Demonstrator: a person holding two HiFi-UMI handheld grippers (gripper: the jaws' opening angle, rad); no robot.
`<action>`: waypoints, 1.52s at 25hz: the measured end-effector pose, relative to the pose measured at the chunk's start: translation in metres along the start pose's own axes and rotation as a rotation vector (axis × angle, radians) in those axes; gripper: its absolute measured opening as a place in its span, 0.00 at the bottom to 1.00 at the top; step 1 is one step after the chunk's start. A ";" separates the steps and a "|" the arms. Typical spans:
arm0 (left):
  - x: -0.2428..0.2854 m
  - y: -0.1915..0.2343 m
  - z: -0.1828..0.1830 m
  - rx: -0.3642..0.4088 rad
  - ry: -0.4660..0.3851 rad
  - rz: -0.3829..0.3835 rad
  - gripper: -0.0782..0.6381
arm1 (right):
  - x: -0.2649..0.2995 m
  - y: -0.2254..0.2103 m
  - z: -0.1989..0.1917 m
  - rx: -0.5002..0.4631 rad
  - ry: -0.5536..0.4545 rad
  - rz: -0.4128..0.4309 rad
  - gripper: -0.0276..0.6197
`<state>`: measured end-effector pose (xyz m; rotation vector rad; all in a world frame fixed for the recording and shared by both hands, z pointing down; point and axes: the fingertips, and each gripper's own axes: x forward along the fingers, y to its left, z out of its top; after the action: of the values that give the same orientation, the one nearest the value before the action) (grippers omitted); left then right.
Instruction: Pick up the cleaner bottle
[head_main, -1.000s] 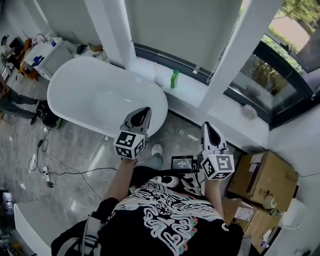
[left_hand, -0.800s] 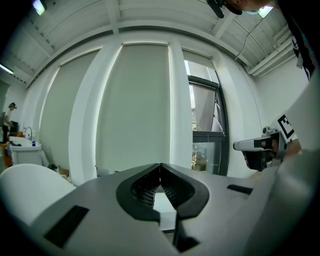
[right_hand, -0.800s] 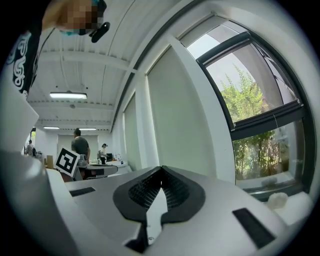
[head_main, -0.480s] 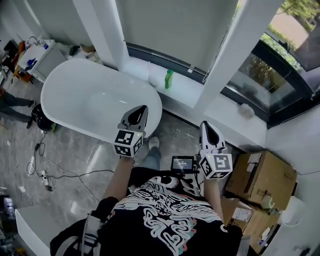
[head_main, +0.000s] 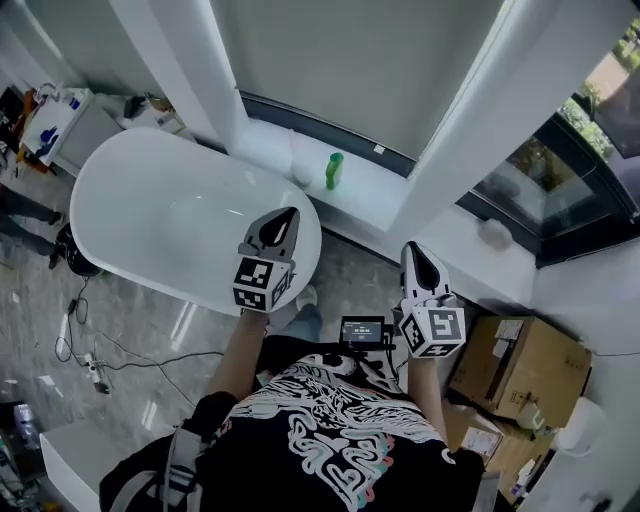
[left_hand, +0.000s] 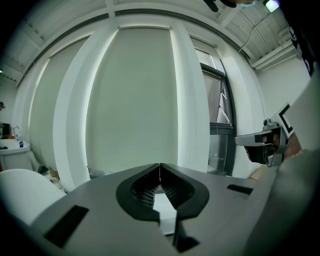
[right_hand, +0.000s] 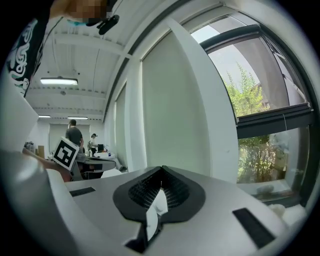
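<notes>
A green cleaner bottle (head_main: 333, 170) stands upright on the white window ledge (head_main: 375, 180), seen only in the head view. My left gripper (head_main: 290, 214) hangs over the near rim of the bathtub, shut and empty, well short of the bottle. My right gripper (head_main: 412, 250) is held above the floor to the right, also shut and empty. In the left gripper view the left gripper (left_hand: 159, 164) has its jaws meeting tip to tip, facing a drawn blind. The right gripper (right_hand: 162, 168) in its own view is closed the same way. The bottle shows in neither gripper view.
A white bathtub (head_main: 130, 215) fills the left. White pillars (head_main: 180, 70) frame the blind. Cardboard boxes (head_main: 515, 365) stand at the right wall. A small screen (head_main: 363, 329) hangs at the person's chest. Cables (head_main: 90, 350) lie on the tiled floor. People stand far off (right_hand: 75, 135).
Both grippers have advanced toward the window ledge, and the bathtub and the bottle sit nearer to them in the head view. Both stay shut.
</notes>
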<state>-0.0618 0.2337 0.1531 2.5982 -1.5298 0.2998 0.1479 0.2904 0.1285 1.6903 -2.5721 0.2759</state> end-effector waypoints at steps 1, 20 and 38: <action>0.009 0.010 0.003 0.001 0.003 0.000 0.13 | 0.014 -0.002 0.002 -0.001 0.006 -0.004 0.09; 0.130 0.130 0.045 0.171 -0.042 -0.043 0.13 | 0.173 -0.029 0.045 -0.024 -0.068 -0.189 0.09; 0.181 0.148 0.034 0.155 -0.024 -0.011 0.13 | 0.223 -0.046 0.033 -0.016 -0.030 -0.132 0.09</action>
<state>-0.1016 0.0015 0.1602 2.7357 -1.5576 0.4031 0.1027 0.0645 0.1326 1.8627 -2.4616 0.2246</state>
